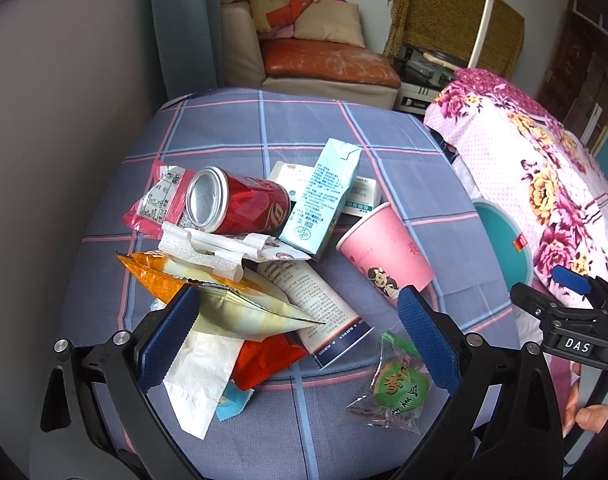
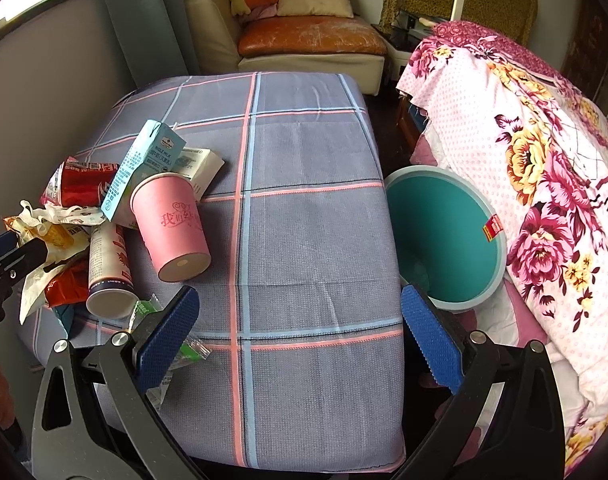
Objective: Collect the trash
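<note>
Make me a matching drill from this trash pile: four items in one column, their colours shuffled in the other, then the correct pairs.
Items:
1. can
2. cup
3. milk carton
4. bin

Colours:
A. pink
B. teal
C. red
D. light blue

Pairs: 1-C, 2-A, 3-D, 4-B

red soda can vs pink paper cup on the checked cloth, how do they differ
The red metal soda can is shiny, with straight sides; the pink paper cup is matte and tapers toward its base. The can lies within the litter pile, a light blue milk carton leaning against it, while the cup lies at the pile's edge, nearer the teal bin. The can bears white lettering, the cup a cartoon figure. Both lie on their sides, untouched by either claw.
</note>
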A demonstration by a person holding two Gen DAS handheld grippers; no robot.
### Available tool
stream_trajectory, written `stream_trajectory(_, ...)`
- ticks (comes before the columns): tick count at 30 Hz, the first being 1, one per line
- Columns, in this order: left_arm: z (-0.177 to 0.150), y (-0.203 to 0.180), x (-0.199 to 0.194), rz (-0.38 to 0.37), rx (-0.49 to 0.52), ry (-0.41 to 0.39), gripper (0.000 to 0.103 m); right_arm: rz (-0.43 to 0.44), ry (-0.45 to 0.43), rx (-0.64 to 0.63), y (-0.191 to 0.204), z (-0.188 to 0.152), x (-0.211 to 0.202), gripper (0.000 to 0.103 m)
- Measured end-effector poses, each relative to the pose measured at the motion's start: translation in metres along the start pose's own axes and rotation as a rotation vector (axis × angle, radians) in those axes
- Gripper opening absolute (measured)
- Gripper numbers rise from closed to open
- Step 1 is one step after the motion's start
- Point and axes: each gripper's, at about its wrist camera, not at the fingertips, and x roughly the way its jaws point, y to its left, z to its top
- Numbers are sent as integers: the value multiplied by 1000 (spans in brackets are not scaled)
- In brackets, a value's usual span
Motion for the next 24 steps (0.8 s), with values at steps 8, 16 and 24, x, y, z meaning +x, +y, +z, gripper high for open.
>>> stream_trajectory(8,1,-2,1,-3,2,7,99,5,2,10,-4,0,1,97)
stream_trajectory(16,2,-10,-2,-3,14,5,99,16,-4,30,-12,-1,2,97)
stream_trajectory(24,17,-5,-11,-6,68,-27,99,30,7,13,-8,4,3,97)
